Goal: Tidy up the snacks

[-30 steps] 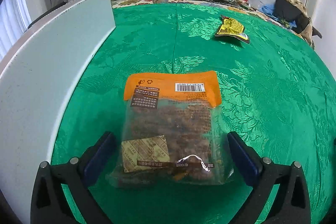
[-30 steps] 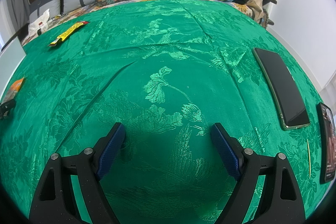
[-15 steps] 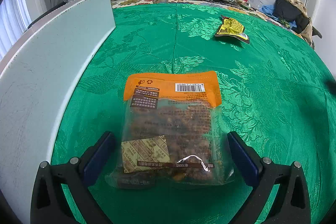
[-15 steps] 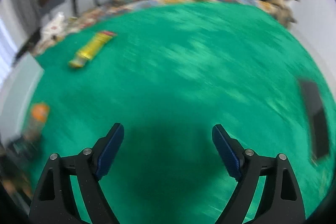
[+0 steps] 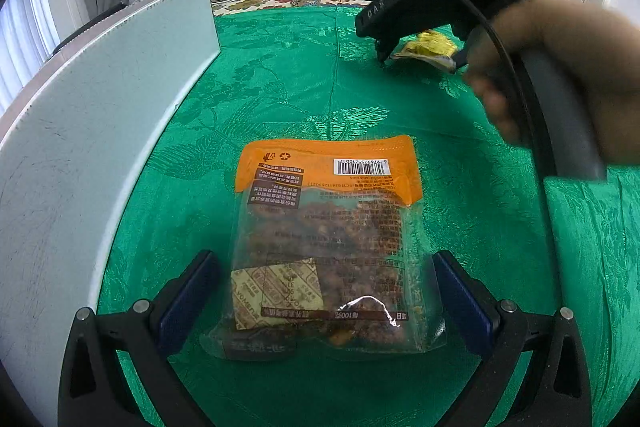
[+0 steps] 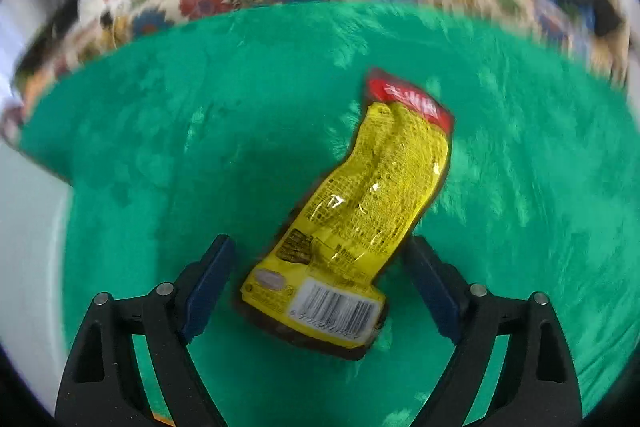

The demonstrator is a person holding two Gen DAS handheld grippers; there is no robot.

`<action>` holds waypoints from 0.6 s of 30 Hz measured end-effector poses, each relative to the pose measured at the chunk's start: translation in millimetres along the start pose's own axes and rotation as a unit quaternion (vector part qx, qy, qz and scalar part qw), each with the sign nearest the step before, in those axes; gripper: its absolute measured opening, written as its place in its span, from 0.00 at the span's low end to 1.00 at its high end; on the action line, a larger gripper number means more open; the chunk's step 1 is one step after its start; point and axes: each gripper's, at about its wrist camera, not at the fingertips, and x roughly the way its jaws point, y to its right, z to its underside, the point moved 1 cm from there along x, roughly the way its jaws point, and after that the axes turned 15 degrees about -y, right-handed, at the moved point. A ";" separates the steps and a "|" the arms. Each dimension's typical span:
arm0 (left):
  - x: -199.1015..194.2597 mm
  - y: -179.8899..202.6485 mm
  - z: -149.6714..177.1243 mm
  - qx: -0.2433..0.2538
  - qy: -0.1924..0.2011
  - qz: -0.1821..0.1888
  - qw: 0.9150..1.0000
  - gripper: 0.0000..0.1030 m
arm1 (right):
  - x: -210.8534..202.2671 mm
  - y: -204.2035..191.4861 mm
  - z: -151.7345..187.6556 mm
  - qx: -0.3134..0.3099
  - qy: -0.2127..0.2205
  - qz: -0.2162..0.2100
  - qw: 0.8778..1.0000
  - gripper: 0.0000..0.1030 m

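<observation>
Fingers of the right gripper (image 6: 316,283) are spread around the near, barcode end of the yellow pack (image 6: 352,223); its long axis runs far-right, skewed to the fingers. Left gripper (image 5: 326,291) is also spread around the orange bag (image 5: 328,227), untouched. Only the left view shows both snacks: yellow pack far-right, white board (image 5: 100,115) left.

I see a woven green cloth (image 5: 280,99) with a satin sheen and leaf pattern. On it lies a glossy clear-plastic pouch (image 5: 332,247) with an orange printed top. Left of the pouch, a matt, scuffed pale board (image 5: 92,115). The yellow wrapper (image 6: 360,211) looks like shiny, crinkled film, though blurred.
</observation>
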 end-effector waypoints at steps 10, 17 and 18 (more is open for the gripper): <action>-0.5 0.0 -0.2 0.000 0.000 0.000 1.000 1.00 | -16.0 28.7 63.5 -0.103 0.027 -0.021 0.994 0.63; -0.5 0.0 -0.3 0.000 0.000 0.000 1.000 1.00 | -30.4 74.9 170.9 -0.157 0.026 -0.031 0.987 0.64; -0.5 -0.1 -0.3 0.000 0.000 0.000 1.000 1.00 | -33.0 81.6 189.8 -0.161 0.030 -0.031 0.986 0.64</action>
